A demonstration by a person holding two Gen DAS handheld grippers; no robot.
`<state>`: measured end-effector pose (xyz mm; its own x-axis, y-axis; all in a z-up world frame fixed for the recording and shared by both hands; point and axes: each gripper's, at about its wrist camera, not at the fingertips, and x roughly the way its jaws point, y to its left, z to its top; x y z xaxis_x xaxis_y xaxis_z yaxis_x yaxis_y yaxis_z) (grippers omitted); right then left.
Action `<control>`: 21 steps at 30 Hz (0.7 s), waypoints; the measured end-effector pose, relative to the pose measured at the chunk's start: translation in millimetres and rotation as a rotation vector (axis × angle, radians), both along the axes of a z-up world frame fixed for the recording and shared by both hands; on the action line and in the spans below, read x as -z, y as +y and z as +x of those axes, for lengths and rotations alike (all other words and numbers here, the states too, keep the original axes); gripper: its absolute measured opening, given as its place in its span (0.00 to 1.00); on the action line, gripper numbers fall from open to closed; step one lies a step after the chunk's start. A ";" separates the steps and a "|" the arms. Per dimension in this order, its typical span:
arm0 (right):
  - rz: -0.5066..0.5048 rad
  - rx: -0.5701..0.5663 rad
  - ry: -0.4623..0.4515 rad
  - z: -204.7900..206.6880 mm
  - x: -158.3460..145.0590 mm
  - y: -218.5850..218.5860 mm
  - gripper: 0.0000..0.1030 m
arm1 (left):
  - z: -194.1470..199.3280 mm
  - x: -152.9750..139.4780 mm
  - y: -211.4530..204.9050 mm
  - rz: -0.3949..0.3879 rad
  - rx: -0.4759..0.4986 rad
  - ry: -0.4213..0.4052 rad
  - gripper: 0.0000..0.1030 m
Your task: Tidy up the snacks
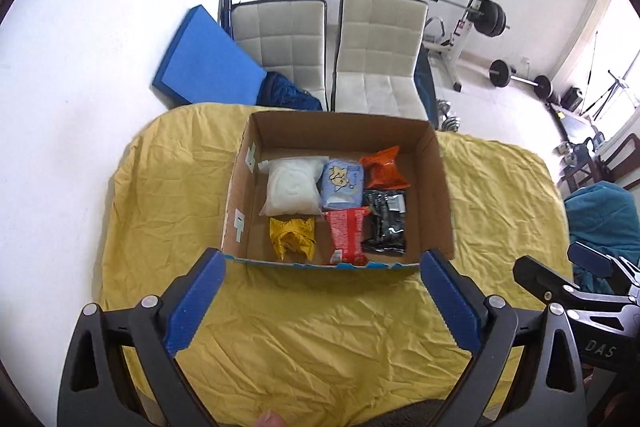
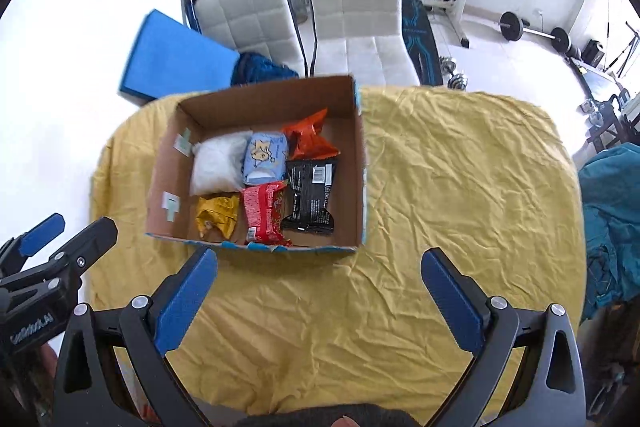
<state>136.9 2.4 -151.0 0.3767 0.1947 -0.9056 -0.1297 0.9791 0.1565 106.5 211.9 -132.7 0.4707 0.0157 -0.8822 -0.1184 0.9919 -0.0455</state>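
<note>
Right, I'm hovering both tongs above the table [image 1: 280, 327] near the box's front edge. Left tongs [image 1: 322, 263] are spread wide with nothing between the pads; right tongs [image 2: 318, 265] are the same, released and empty.

Snacks are all sitting inside the cardboard box [image 2: 362, 163] on the yellow cloth: white bag [image 1: 290, 187] at back left, pale blue pack [image 1: 342, 185] touching it, orange pack [image 1: 384, 169] at back right, black pack [image 1: 386, 221] under that, red pack [image 1: 347, 235] beside the black one, yellow pack [image 1: 292, 237] at front left. I'm seeing nothing loose on the cloth in either view.

I'm reading this as the tail end: packing looks done, or nearly. The red pack is leaning on the front wall and overlapping the black one, so if anything's left, it's a tidy-up. That calls for one set of tongs coming down over the front wall, narrowing first to clear neighbours.
</note>
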 end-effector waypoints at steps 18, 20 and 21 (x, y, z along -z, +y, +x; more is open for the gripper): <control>0.010 -0.021 -0.155 -89.3 -115.9 -38.8 1.00 | -59.2 -83.2 -23.2 0.032 0.004 -0.100 0.97; -0.004 -0.018 -0.165 -91.5 -120.3 -39.5 1.00 | -62.3 -84.5 -24.7 0.033 0.003 -0.102 0.97; -0.006 -0.017 -0.166 -92.9 -122.2 -39.9 1.00 | -61.2 -84.5 -24.7 0.037 0.003 -0.100 0.97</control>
